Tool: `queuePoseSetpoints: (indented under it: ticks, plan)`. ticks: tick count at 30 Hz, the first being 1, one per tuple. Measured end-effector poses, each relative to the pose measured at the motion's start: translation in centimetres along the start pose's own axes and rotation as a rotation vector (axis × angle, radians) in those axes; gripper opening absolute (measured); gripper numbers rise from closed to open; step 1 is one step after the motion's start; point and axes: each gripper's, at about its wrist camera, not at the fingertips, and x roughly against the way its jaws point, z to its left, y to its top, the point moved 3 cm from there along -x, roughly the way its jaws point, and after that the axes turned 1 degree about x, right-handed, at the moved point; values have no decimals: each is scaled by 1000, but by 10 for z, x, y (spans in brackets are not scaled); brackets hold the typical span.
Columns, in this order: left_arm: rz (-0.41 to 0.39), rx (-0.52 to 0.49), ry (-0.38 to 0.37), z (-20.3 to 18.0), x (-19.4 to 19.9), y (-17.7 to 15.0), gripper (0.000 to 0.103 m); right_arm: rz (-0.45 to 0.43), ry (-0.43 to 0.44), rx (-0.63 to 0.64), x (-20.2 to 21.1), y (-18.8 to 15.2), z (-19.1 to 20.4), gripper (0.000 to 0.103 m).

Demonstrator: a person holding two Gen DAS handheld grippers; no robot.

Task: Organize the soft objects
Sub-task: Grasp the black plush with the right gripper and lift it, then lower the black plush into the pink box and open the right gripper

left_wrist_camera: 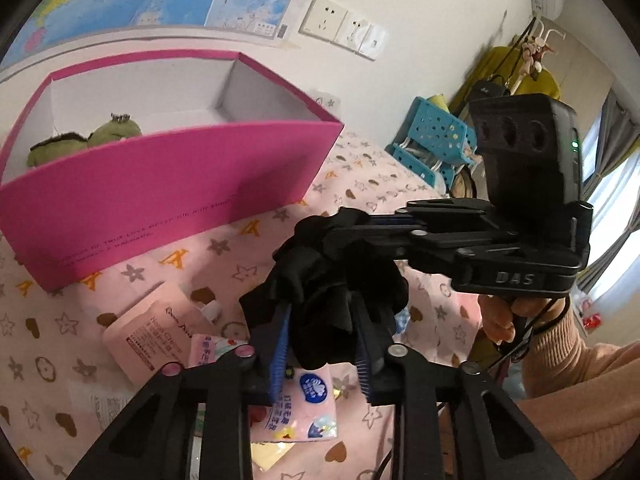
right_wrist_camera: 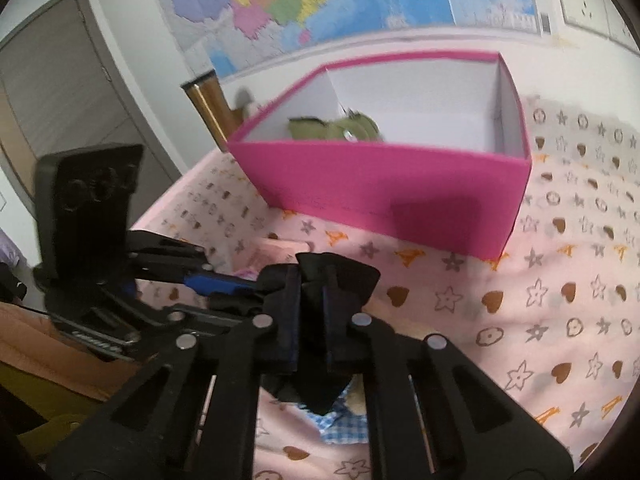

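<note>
My right gripper is clamped on a black cloth, and my left gripper grips it from the side. Beyond stands the pink box on the patterned sheet, a green plush toy inside.

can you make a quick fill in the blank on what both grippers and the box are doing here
Both the left gripper and right gripper grip one black ___. The box is ___ outside. Inside it lies a ___ plush. The box stands on a patterned ___ sheet.

Missing: scrunchie; pink; green; pink
</note>
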Motion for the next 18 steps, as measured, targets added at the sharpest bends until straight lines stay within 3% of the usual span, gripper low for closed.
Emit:
queuePoseSetpoints:
  ticks: [9,18]
  plan:
    - [-85,-26,-25,-13,25,22,25,-120,5,48,41,42,10,10]
    - [-175,-69,37,-11,36,91,25,-193,-54,84,47,114,-20,10]
